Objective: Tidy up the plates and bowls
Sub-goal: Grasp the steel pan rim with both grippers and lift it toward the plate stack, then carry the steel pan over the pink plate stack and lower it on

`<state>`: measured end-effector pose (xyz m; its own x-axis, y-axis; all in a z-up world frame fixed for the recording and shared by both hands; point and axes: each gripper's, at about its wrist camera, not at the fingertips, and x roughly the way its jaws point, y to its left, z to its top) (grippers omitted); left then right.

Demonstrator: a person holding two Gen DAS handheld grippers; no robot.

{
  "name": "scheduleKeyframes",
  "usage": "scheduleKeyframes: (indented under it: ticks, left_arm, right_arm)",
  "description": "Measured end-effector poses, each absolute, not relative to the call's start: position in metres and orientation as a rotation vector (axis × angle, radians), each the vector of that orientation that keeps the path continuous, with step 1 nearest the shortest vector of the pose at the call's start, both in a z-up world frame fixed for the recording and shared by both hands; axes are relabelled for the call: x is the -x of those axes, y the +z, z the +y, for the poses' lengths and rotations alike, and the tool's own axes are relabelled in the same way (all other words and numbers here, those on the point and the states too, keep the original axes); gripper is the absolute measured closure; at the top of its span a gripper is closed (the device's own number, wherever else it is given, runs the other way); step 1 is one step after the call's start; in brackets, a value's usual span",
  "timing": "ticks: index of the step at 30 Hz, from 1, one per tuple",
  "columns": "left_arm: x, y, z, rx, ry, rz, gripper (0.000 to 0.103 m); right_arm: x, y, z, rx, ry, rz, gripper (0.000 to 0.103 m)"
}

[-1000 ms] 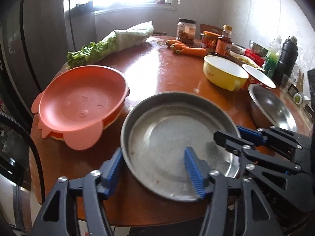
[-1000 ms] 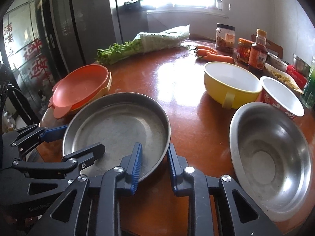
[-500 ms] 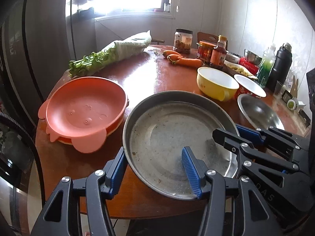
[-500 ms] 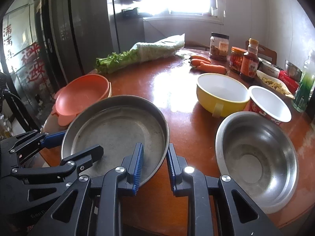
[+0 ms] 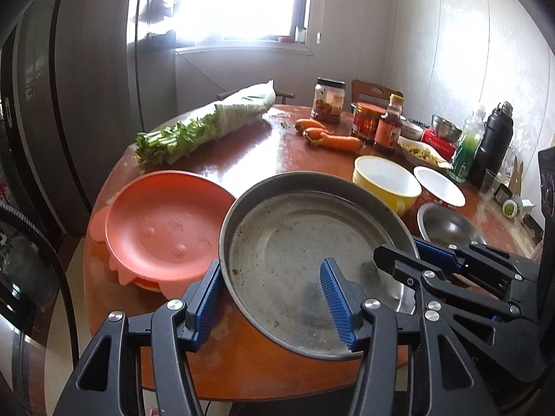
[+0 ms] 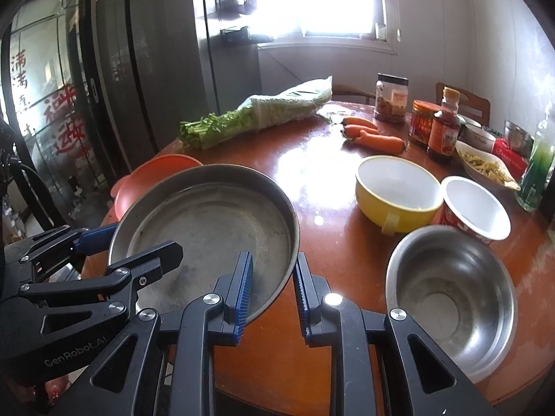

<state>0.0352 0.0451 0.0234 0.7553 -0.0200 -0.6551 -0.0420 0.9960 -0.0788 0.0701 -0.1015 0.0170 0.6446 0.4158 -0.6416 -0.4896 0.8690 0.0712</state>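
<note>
A round steel pan (image 5: 295,242) (image 6: 208,222) hangs tilted a little above the brown table (image 6: 329,173). My left gripper (image 5: 270,301) is shut across its left rim, one blue pad outside the wall and one inside. My right gripper (image 6: 272,287) is shut on the pan's right rim. Each gripper also shows in the other's view, the right gripper (image 5: 402,251) and the left gripper (image 6: 144,242). An orange plate (image 5: 163,232) sits on another dish to the pan's left. To its right are a yellow bowl (image 6: 395,187), a red-and-white bowl (image 6: 475,204) and a steel bowl (image 6: 451,294).
A bag of celery (image 5: 208,121), carrots (image 5: 333,138), jars and sauce bottles (image 6: 444,128) crowd the far side of the table. A green bottle (image 5: 466,145) and a black flask (image 5: 492,142) stand at the far right. A dark fridge (image 6: 156,69) rises to the left.
Both grippers have risen with the steel pan between them. The pan has come off the table and now overlaps the yellow bowl and the orange plate in the views.
</note>
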Motion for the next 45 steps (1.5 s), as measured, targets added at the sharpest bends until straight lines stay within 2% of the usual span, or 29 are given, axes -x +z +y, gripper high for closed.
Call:
scheduleKeyframes:
  ticks: [34,45]
  left_arm:
    - [-0.045,0.076,0.126,0.099,0.139,0.586,0.047]
    - [-0.059,0.070,0.153,0.101,0.176,0.582,0.047]
  right_arm:
    - [-0.094,0.063,-0.014,0.146,0.641,0.596,0.078]
    - [-0.112,0.052,0.018,0.164,0.680,0.628,0.078]
